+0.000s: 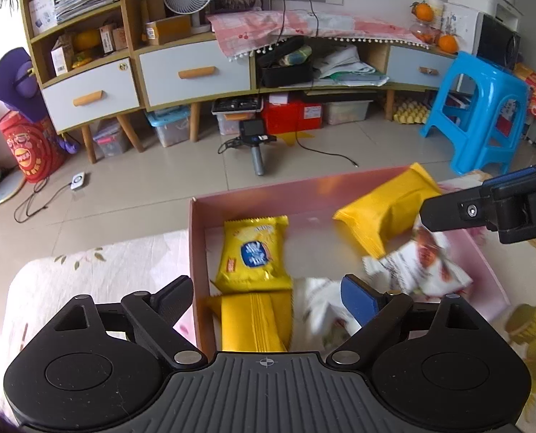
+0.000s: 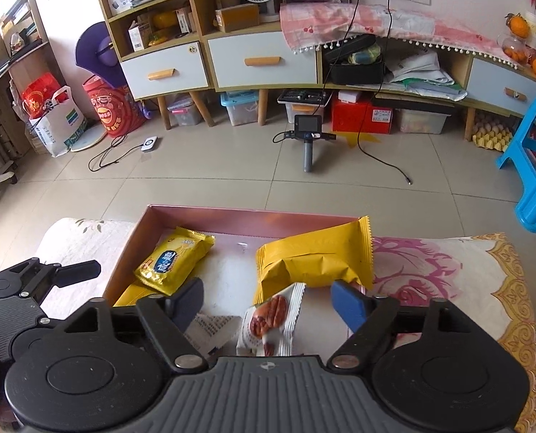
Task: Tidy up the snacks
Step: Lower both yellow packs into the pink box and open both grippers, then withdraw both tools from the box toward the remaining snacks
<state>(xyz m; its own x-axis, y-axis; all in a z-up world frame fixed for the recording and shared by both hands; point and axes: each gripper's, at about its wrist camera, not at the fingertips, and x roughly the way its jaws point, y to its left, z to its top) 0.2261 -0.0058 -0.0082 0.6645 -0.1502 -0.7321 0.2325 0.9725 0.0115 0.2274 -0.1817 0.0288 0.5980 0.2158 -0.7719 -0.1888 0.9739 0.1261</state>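
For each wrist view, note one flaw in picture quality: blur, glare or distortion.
Left wrist view: the white snack packets in the pink box are motion-blurred. Right wrist view: fisheye bends the cabinet, and window glare washes out the top left corner.

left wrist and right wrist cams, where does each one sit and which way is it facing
Left wrist view: rides on the left gripper, tilted down over the left end of the pink box; own open fingers show, with the right gripper's finger entering at right.
Right wrist view: rides on the right gripper, aimed down at the box's right part and the white nut packet; the left gripper shows at left.
Shared: box, yellow packets, cabinet, blue stool.
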